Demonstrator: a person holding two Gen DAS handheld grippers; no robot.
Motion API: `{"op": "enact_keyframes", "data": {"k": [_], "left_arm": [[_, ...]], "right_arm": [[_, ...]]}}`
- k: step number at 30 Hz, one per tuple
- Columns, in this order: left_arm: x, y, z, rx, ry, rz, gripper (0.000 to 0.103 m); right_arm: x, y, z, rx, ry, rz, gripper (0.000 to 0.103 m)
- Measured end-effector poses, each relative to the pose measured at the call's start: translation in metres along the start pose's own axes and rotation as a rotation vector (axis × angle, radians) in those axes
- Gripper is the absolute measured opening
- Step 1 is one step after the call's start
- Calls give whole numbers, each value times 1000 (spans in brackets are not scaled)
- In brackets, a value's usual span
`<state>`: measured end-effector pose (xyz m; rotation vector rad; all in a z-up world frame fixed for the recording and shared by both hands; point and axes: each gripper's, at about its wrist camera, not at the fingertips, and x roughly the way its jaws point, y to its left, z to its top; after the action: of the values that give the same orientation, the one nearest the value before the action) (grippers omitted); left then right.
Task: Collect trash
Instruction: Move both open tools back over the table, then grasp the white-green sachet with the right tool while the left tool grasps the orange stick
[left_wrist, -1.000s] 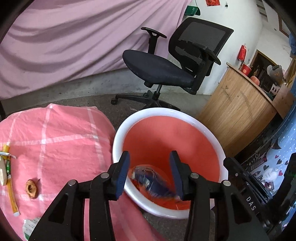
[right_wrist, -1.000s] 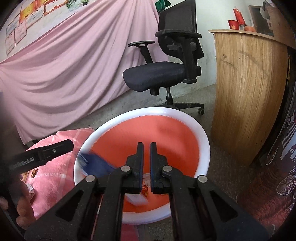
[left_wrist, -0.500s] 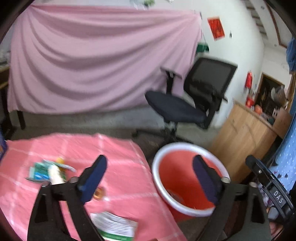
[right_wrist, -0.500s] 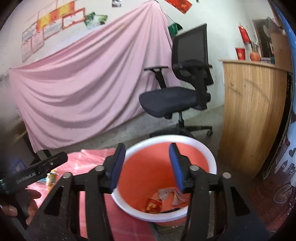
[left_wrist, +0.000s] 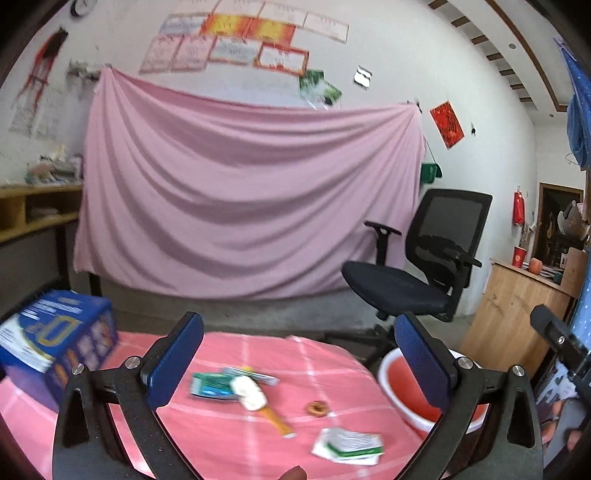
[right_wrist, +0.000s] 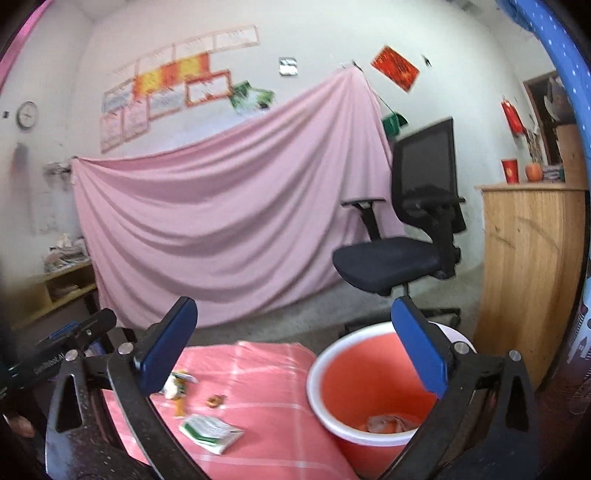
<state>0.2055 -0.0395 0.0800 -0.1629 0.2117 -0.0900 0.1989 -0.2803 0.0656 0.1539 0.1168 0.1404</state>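
A red bin with a white rim (right_wrist: 369, 384) stands right of the pink-cloth table (right_wrist: 280, 443); crumpled trash (right_wrist: 388, 422) lies in its bottom. It also shows in the left wrist view (left_wrist: 406, 384). On the cloth lie a white-green packet (left_wrist: 347, 445) (right_wrist: 210, 432), a green wrapper with a white and orange piece (left_wrist: 236, 387), and a small brown scrap (left_wrist: 317, 408) (right_wrist: 215, 400). My left gripper (left_wrist: 301, 362) is wide open and empty above the table. My right gripper (right_wrist: 303, 350) is wide open and empty, raised between table and bin.
A blue box (left_wrist: 51, 339) stands at the table's left. A black office chair (left_wrist: 417, 273) and a wooden counter (right_wrist: 532, 273) stand behind the bin. A pink sheet (left_wrist: 240, 199) hangs on the back wall.
Both grippers rose and pulled back from the bin and opened wide. The blue wrapper and the right gripper's item dropped into the bin. The views now look across the table and room.
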Motion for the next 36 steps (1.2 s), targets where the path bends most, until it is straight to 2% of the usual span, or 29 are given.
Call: {"op": "enact_keyframes", "data": {"k": [8,13,17,27,36], "left_arm": [[-45,29,-16,52,-83,58,102],[-58,44,-31,67,-82,82,102],[-56,51,-43,89,-52,94,102],[-19,55,-65,129,76,113,102],[27,74,-71,74,304,111,102]], "right_arm": [[-22,43,-8,-53,-87,65,103],[-23,55,-17,-81,-85,94,103],[-14,59,-26,-100,-43,105,103],[36,57,-59,-113,216,132,103],[97,48,-88,-136,540,176,103]]}}
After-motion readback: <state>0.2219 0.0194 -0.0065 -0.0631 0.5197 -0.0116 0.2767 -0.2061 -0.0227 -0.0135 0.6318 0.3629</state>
